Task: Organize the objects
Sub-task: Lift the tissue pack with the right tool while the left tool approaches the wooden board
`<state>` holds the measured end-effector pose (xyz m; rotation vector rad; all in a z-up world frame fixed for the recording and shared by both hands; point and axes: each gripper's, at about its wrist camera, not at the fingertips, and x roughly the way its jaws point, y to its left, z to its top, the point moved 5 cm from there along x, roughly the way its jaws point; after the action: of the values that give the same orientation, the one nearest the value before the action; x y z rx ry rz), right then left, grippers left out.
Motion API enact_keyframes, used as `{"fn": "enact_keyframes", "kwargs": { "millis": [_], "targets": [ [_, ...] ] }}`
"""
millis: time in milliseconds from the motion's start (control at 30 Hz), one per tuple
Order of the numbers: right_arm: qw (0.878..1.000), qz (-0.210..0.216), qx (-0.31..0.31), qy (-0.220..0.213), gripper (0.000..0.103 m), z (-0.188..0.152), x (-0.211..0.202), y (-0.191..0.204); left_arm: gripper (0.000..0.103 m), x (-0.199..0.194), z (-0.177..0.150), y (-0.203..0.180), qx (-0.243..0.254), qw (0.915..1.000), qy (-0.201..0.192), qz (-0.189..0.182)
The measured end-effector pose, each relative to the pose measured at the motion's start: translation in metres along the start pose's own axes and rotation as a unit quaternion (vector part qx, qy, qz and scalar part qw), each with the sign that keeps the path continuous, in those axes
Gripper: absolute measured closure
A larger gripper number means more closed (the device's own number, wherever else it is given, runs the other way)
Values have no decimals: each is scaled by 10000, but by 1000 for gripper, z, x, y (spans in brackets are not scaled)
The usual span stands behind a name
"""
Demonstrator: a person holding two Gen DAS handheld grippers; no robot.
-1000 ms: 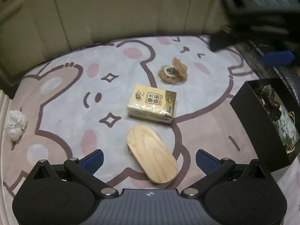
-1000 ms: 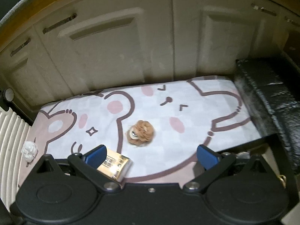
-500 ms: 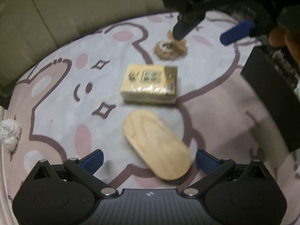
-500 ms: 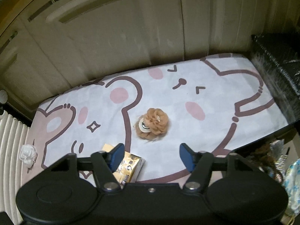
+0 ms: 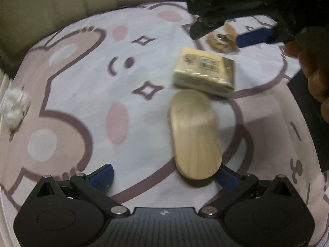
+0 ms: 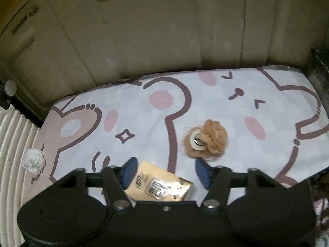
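Observation:
A wooden oval piece (image 5: 195, 135) lies on the bear-print mat (image 5: 82, 82); its near end reaches my left gripper's right finger. My left gripper (image 5: 164, 177) is open and touches nothing. Behind the oval sits a yellow tissue pack (image 5: 204, 73) (image 6: 158, 185), and past it a brown fluffy flower with a metal ring (image 5: 222, 41) (image 6: 207, 142). My right gripper (image 6: 165, 169) (image 5: 226, 34) hovers over the flower and the pack's far edge. Its jaws are opening, with nothing pressed between the pads.
A white cotton wad (image 5: 14, 109) (image 6: 34, 161) lies at the mat's left edge beside a white ribbed surface (image 6: 12, 140). A black box (image 5: 316, 144) stands at the right. Beige cabinet doors (image 6: 164, 30) close off the back. A hand (image 5: 314, 78) holds the right gripper.
Both grippers have come lower and nearer the mat. The right gripper's jaws narrowed from wide, then spread a little, and it now hangs over the flower. The oval sits closer to my left gripper's right finger.

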<state>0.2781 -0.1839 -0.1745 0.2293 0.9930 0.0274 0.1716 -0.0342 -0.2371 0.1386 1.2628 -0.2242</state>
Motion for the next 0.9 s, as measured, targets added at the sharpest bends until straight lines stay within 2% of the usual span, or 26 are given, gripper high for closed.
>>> {"fn": "enact_keyframes", "kwargs": {
  "millis": [200,400,633,767,900],
  "targets": [
    [9998,-104,-150,21,15,-4,16,14,0,0,-3,21,-262,9995,44,188],
    [9960,-714,-508,186,11,-12,30,17,0,0,-2,31,-403,9988,31,282],
    [9951,-764,-419,465,9,-17,26,0,0,2,3,31,-480,9981,15,387],
    [9945,-735,-153,736,4,-23,24,-15,0,3,7,33,-527,9976,7,455],
    [9912,-617,456,1076,2,-30,22,-32,0,5,10,37,-670,9963,10,540]
  ]
}}
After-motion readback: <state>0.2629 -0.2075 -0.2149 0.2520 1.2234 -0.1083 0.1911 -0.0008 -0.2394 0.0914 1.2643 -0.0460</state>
